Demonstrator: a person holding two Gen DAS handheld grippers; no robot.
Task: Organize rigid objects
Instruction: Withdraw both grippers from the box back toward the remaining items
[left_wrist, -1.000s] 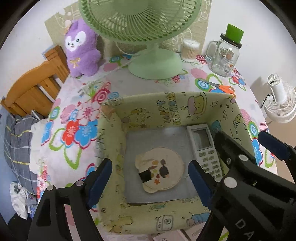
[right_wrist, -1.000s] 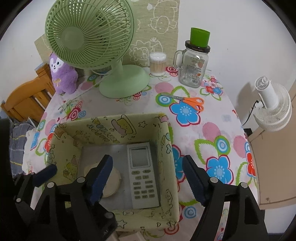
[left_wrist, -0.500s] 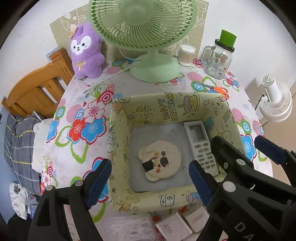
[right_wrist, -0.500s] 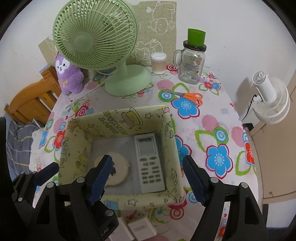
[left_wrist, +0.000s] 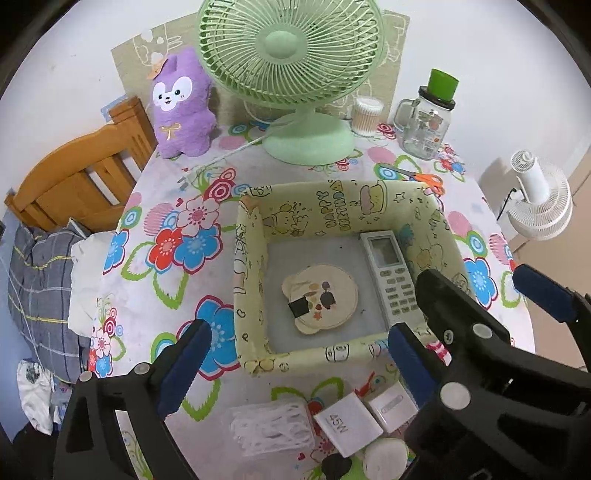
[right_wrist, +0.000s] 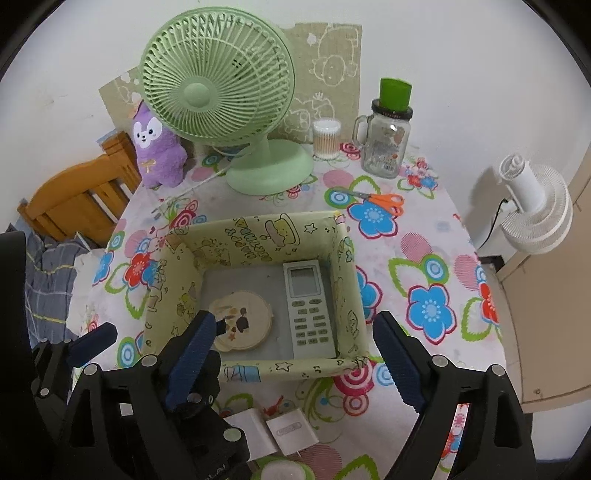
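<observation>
Both the left gripper (left_wrist: 295, 363) and the right gripper (right_wrist: 293, 363), jaws just widening and pinching nothing, are hanging spread at frame bottom below the box (left_wrist: 306, 360) holding a remote (left_wrist: 389, 275).

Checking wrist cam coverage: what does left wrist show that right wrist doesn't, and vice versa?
Left wrist only: the clear packet of white pieces on the near table edge, and the "45W" print on the white charger.

Right wrist only: the wall and brown panel right of the white fan; the orange scissors lie fully visible.

Both: patterned box holding remote and bear-shaped coaster, green fan, purple plush, jar, both grippers open and empty: left gripper, right gripper.
</observation>
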